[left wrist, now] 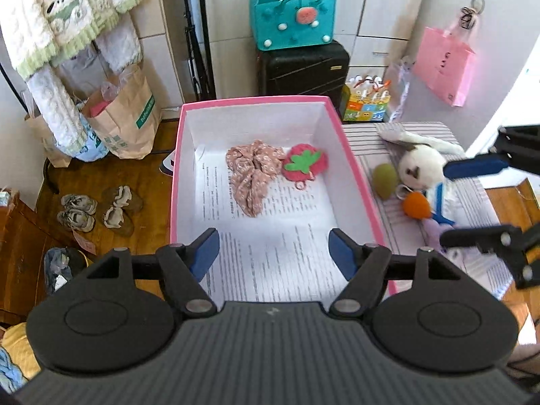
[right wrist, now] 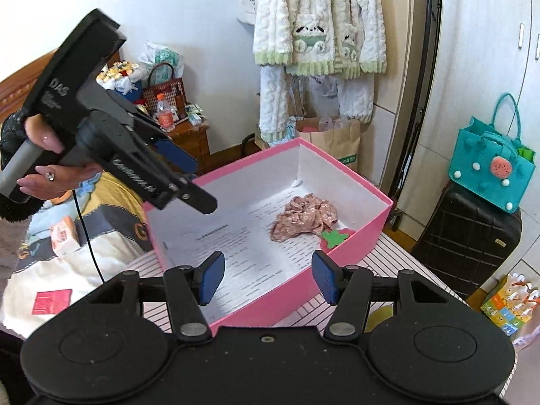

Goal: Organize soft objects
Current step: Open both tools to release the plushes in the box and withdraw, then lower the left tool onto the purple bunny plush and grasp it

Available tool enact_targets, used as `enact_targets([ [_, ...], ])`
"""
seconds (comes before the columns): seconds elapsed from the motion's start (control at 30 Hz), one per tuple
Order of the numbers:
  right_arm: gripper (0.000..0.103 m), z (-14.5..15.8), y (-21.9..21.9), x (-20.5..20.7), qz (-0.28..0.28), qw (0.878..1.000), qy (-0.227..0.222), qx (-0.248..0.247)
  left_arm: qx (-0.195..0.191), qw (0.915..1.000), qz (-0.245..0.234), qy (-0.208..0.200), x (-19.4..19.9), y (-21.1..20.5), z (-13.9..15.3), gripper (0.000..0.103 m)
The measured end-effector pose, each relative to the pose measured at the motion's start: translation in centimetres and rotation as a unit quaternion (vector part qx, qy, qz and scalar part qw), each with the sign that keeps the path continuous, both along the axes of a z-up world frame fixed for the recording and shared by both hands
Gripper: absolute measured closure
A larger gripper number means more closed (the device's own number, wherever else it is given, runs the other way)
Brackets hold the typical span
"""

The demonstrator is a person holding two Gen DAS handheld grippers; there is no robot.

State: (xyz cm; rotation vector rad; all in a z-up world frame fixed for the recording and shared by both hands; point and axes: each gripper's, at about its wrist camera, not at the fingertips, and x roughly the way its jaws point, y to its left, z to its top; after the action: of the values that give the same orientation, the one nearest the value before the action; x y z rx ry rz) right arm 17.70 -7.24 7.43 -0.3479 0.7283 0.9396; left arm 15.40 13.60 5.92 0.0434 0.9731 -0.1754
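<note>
A pink box [left wrist: 351, 155] with white walls and printed paper on its floor holds a floral scrunchie [left wrist: 253, 172] and a red strawberry plush [left wrist: 305, 163]; both also show in the right wrist view, scrunchie [right wrist: 305, 217], strawberry [right wrist: 334, 238], box [right wrist: 354, 239]. To its right on the striped cloth [left wrist: 368, 141] lie a white bunny plush [left wrist: 420, 162], a green ball [left wrist: 384, 179] and an orange ball [left wrist: 416, 204]. My left gripper [left wrist: 273, 253] is open and empty over the box's near end. My right gripper [right wrist: 268, 276] is open and empty; in the left wrist view [left wrist: 462, 199] it hovers over the toys.
A black suitcase [left wrist: 303, 67] with a teal felt bag [left wrist: 292, 18] stands behind the box. Paper bags [left wrist: 125, 118] and shoes [left wrist: 98, 209] sit on the wooden floor at left. A pink bag [left wrist: 445, 64] hangs at right. A bed with bedding [right wrist: 67, 236] lies left of the box.
</note>
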Motion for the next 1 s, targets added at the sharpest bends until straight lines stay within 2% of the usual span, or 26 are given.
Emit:
enact_targets([
  [0.07,0.039,0.6,-0.5,-0.8,0.002,1.0,-0.001,0.006,0.006,0.9999,-0.007,-0.004,-1.4,-0.5,0.6,0.03],
  [0.2,0.028,1.6,-1.7,-2.4,0.0,1.0,-0.004,0.014,0.024,0.9991,-0.026,-0.023,-4.3,-1.8,1.6,0.025],
  [0.33,0.025,2.1,-2.8,-3.6,-0.014,1.0,-0.005,0.015,0.045,0.9971,-0.04,-0.045,-6.9,-3.0,2.1,0.019],
  [0.57,0.008,2.5,-5.6,-5.9,-0.037,0.999,-0.004,0.021,0.047,0.9962,-0.063,-0.04,-9.2,-5.1,1.8,0.008],
  [0.7,0.007,2.1,-7.6,-6.7,-0.063,0.998,-0.008,0.009,0.056,0.9948,-0.071,-0.046,-10.1,-6.2,1.8,0.003],
  [0.83,0.007,1.5,-9.6,-7.4,-0.093,0.996,-0.009,-0.008,0.046,0.9943,-0.087,-0.042,-10.7,-7.4,1.4,0.001],
  [1.0,0.007,0.8,-12.1,-8.5,-0.093,0.995,-0.02,0.01,0.031,0.9909,-0.124,-0.043,-11.3,-9.2,0.1,0.001],
])
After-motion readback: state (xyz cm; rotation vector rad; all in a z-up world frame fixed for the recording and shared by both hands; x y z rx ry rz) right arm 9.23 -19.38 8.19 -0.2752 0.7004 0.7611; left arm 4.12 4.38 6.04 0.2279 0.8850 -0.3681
